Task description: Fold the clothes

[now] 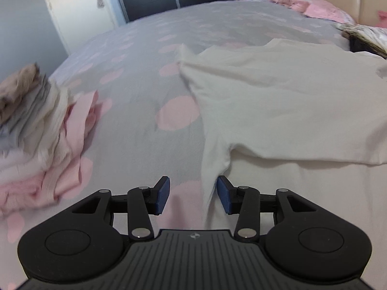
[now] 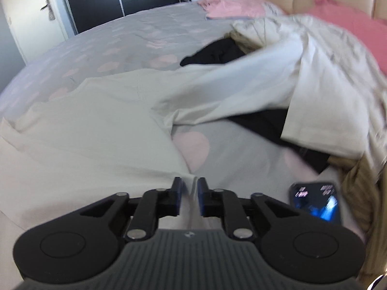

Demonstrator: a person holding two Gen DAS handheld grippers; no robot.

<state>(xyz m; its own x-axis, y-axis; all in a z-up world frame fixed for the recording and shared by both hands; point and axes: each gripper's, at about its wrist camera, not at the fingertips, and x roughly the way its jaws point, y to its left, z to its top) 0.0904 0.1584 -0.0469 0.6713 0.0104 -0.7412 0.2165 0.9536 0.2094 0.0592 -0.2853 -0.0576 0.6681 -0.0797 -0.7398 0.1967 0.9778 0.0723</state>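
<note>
**White shirt held at one edge on the spotted bed**

While the white shirt is spread across the grey bedspread with its pink spots, the left tool is seen low over the bed with its jaws parted wide; a narrow point of the shirt's cloth lies between the blue pads, touching the right-hand one but not clamped. Beside the shirt, on the far side from its body, a stack of folded clothes in pink, white and grey is piled on the bedspread, blurred.

From the right wrist view, the right tool is closed down on a fold of the white shirt, the cloth being pinched between the nearly shut jaws. One sleeve is stretched away from the shirt's body over a black garment, and beyond that a heap of beige and cream clothes is piled. A phone with a lit screen is lying near the shirt's hem, just beside the right tool. Pink pillows are set at the headboard, well apart from the shirt.
</note>
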